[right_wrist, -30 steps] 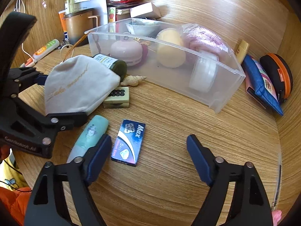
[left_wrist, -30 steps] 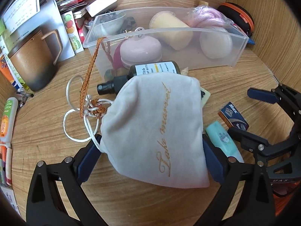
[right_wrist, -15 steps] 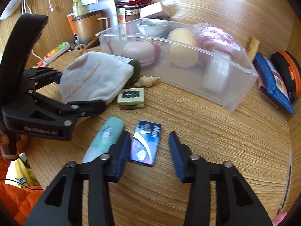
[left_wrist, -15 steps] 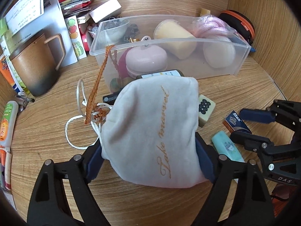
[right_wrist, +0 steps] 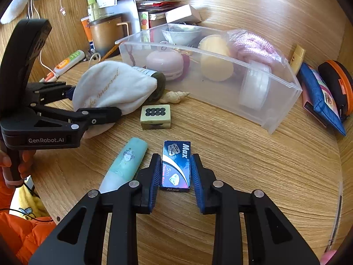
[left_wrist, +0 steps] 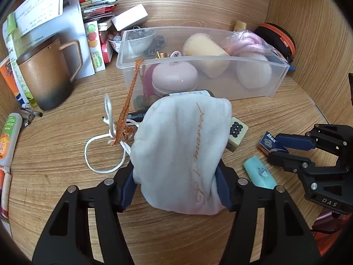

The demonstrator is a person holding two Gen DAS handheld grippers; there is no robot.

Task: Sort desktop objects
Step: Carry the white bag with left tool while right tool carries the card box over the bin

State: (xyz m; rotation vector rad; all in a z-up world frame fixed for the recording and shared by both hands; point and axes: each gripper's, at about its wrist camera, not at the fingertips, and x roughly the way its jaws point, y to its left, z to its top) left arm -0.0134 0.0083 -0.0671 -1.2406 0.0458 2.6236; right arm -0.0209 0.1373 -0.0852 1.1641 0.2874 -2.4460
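Both tongs have been closing over the last second, each onto its own item. Right tongs (right_wrist: 174, 169) have drawn in from a wide stance until their blue pads touch the long sides of the blue Max box (right_wrist: 176, 165), which lies flat on the wooden surface (right_wrist: 253, 159); they grip it, and no lift is evident. Left tongs (left_wrist: 176, 177) have narrowed about the near end of the white drawstring pouch (left_wrist: 183, 152), and the cloth bunches between the pads, so this reads as a grip on the pouch. In the right wrist view the pouch appears raised at its near end, its far end resting against a dark bottle (right_wrist: 154, 81).

Outward from the right tongs: a mint-green tube (right_wrist: 125, 163) lies just beside them at nine o'clock, untouched. A mahjong tile (right_wrist: 155, 116) sits at twelve o'clock, with a seashell (right_wrist: 174, 97) beyond it. The clear plastic bin (right_wrist: 273, 101), already holding several items, stands at about one o'clock. The pouch's white cord (left_wrist: 103, 154) and an orange cord (left_wrist: 130, 97) trail toward ten o'clock of the left tongs; the orange one hangs over the bin wall.

Judgement: both pick-ups appear secured at once, and transfer to the bin is the likely next step. The trailing cords may snag on the bin or bottle when the pouch rises.
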